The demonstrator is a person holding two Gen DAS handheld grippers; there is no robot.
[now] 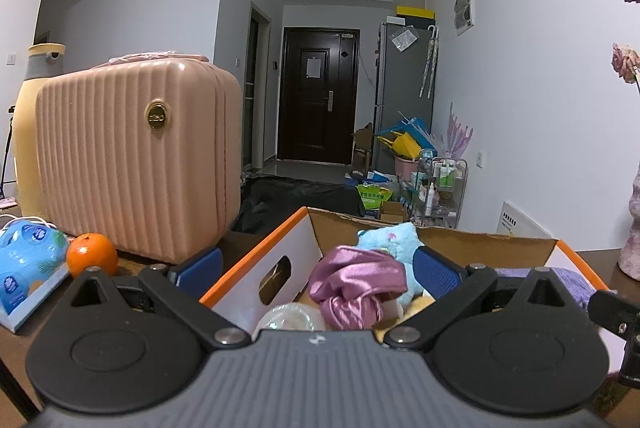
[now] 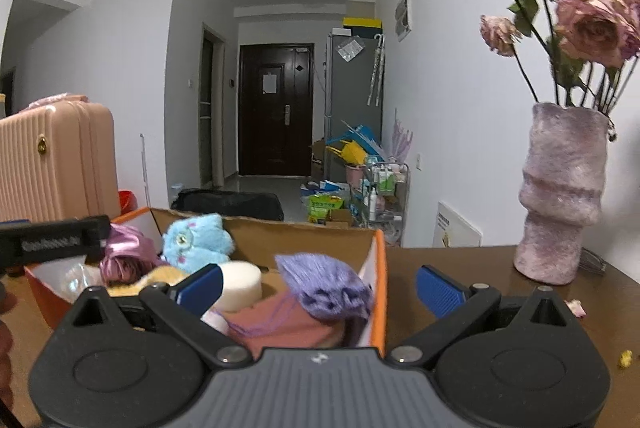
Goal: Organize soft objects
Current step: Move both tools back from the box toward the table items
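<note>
An orange-edged cardboard box [image 1: 256, 252] stands on the brown table and holds soft things: a pink satin cloth [image 1: 352, 284], a light blue plush toy [image 1: 394, 240], a purple knitted pouch [image 2: 332, 288], a white sponge [image 2: 240, 280] and a dusty pink cloth [image 2: 288, 324]. My left gripper [image 1: 318, 270] is open and empty, straddling the box's left wall. My right gripper [image 2: 320, 284] is open and empty, straddling the box's right wall [image 2: 378, 284]; the purple pouch lies between its fingers.
A pink ribbed suitcase [image 1: 136, 156] stands left of the box, with an orange [image 1: 92, 254] and a blue tissue pack [image 1: 24, 264] in front. A fuzzy pink vase [image 2: 560, 196] with dried roses stands on the table at right.
</note>
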